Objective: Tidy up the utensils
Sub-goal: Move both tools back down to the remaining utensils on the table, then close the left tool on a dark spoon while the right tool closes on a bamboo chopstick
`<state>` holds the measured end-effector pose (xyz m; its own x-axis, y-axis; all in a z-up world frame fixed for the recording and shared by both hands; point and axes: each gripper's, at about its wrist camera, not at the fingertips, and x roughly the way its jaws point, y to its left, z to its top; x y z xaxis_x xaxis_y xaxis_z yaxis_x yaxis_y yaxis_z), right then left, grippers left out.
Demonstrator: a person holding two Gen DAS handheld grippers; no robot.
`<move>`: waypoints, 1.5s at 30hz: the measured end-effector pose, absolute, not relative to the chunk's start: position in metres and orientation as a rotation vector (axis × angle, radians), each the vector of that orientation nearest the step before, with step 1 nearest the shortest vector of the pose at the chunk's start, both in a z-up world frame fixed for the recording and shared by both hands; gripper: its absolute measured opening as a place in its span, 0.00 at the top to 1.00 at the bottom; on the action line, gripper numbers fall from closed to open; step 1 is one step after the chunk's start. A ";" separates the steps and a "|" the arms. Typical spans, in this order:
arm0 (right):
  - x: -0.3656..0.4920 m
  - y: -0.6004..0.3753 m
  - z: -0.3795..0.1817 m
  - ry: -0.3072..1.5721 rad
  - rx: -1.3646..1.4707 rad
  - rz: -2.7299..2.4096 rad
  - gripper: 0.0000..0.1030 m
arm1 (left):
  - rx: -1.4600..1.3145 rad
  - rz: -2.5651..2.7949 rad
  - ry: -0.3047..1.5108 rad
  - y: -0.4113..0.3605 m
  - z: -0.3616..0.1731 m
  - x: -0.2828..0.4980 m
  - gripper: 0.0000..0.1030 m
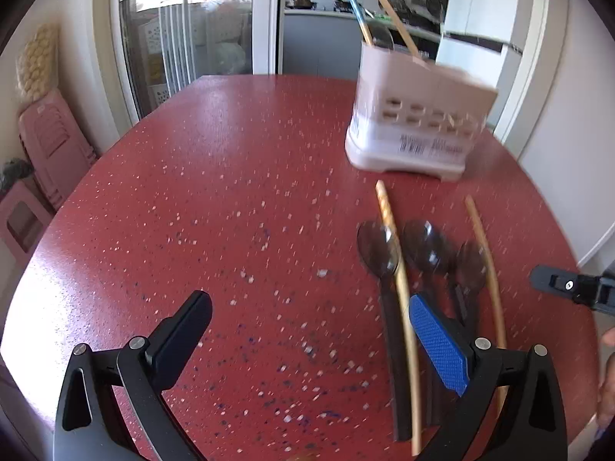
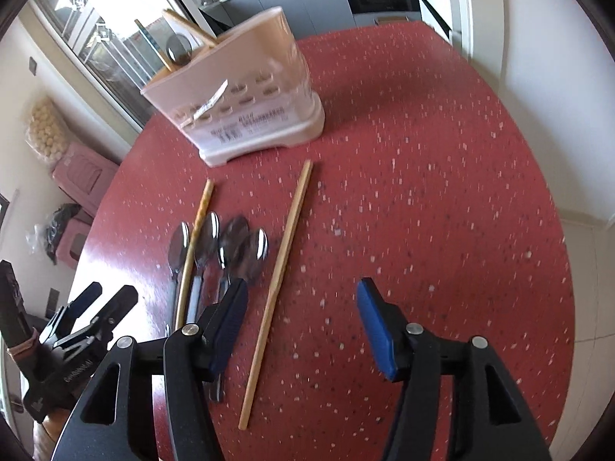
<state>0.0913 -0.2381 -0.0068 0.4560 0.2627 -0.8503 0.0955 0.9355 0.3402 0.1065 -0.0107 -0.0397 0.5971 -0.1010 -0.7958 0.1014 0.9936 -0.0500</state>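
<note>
Table (image 2: 423, 153): red speckled top, everything sits on it.

Utensil caddy (image 2: 250, 111): pale pink plastic, slotted lower wall, barcode label on front, upright, well ahead of both sets of fingers. Already loaded w/ one spoon plus approx. two or three chopsticks standing up out of the far-left compartment; exact count uncertain, blur on both views. So: task partly done.

Still loose on table, between caddy and fingers:
- spoons (image 2: 226, 249): four metal ones, bowls toward caddy, handles toward the grippers, bunched side by side, bowls touching or overlapping. Shiny, dark handles.
- patterned chopstick (image 2: 196, 242): lies along/over the left spoons.
- plain chopstick (image 2: 280, 280): light wood, alone, just right of spoon bunch.

Right gripper (image 2: 303, 326): fingers spread, nothing pinched. Plain chopstick lies on the table between the fingers, nearer the left one; spoon handles run under the left finger.

Left gripper (image 1: 307, 338): fingers spread full wide, empty. Spoon handles and patterned chopstick sit at its right finger, bare table between the fingers.

Left to do: six loose items into caddy. Est. under halfway.
</note>
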 end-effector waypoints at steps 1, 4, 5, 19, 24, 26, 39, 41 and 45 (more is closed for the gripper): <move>0.089 -0.237 -0.009 1.105 0.366 0.105 0.39 | 0.008 -0.115 0.931 -0.011 -0.044 0.107 0.00; 0.086 -0.235 -0.016 1.125 0.372 0.104 0.39 | -0.002 -0.118 0.951 -0.012 -0.051 0.110 0.00; 0.084 -0.233 -0.018 1.130 0.373 0.104 0.39 | -0.008 -0.119 0.960 -0.012 -0.053 0.111 0.00; 0.091 -0.217 -0.029 1.170 0.301 0.060 0.39 | 0.026 -0.138 1.007 -0.027 -0.057 0.120 0.00; 0.097 -0.211 -0.033 1.186 0.264 0.045 0.39 | 0.034 -0.127 1.020 -0.027 -0.060 0.124 0.00; 0.100 -0.208 -0.034 1.189 0.244 0.040 0.39 | 0.033 -0.120 1.025 -0.028 -0.063 0.127 0.00; 0.137 -0.178 -0.042 1.243 0.021 -0.005 0.39 | 0.062 -0.099 1.034 -0.030 -0.065 0.140 0.00; 0.149 -0.177 -0.042 1.275 0.024 -0.003 0.39 | 0.071 -0.111 1.051 -0.031 -0.064 0.143 0.00; 0.167 -0.184 -0.041 1.338 0.041 0.011 0.46 | 0.112 -0.142 1.083 -0.037 -0.064 0.149 0.00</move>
<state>0.1671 -0.1837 -0.0414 0.2310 0.0313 -0.9724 0.0155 0.9992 0.0359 0.1489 -0.0370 -0.0645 0.4610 -0.0602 -0.8854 0.1696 0.9853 0.0213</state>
